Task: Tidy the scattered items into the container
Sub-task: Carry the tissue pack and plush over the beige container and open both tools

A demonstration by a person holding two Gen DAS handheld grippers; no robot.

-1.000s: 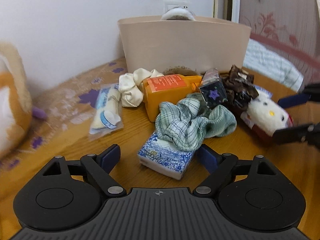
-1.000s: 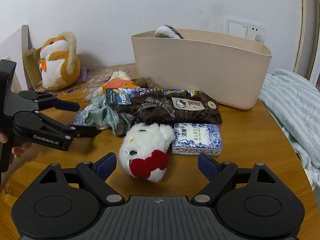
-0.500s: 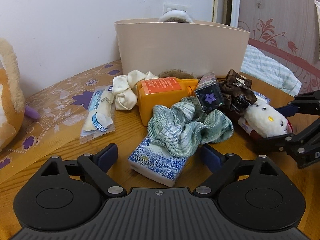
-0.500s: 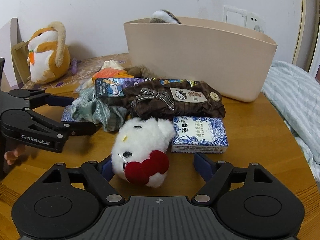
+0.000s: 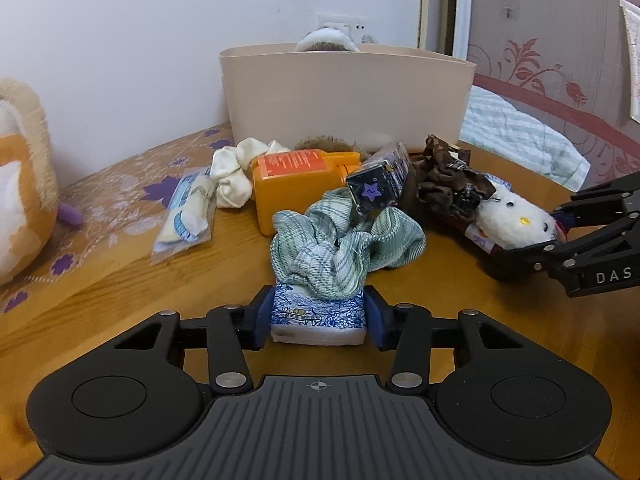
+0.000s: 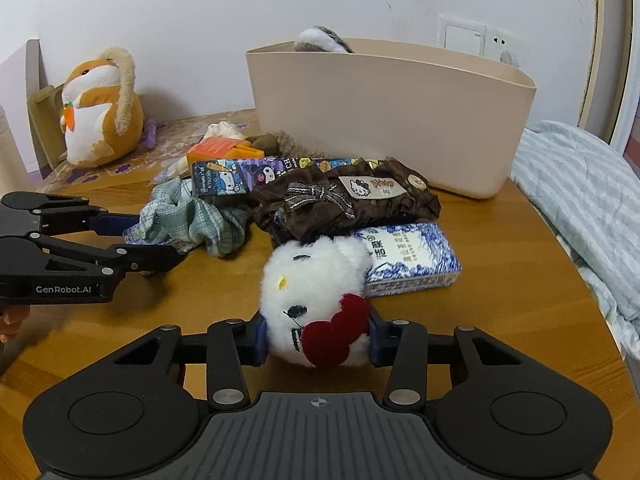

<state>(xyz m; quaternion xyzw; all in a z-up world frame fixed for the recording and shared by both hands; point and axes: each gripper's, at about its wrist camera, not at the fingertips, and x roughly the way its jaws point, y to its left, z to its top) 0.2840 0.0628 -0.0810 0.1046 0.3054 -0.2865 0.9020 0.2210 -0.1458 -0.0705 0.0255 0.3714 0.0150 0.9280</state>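
1 round wooden table (image 6: 500,320) abuts white wall (image 6: 200,8), bed (image 6: 580,184) beside.

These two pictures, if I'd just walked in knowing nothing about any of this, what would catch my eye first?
Probably the white plush cat head with its red bow, squeezed between the right gripper at the near edge of the wooden table. Next, the left gripper clamps a blue-and-white tissue pack with a green plaid scrunchie draped over it. Behind the clutter stands the beige container, against the wall.
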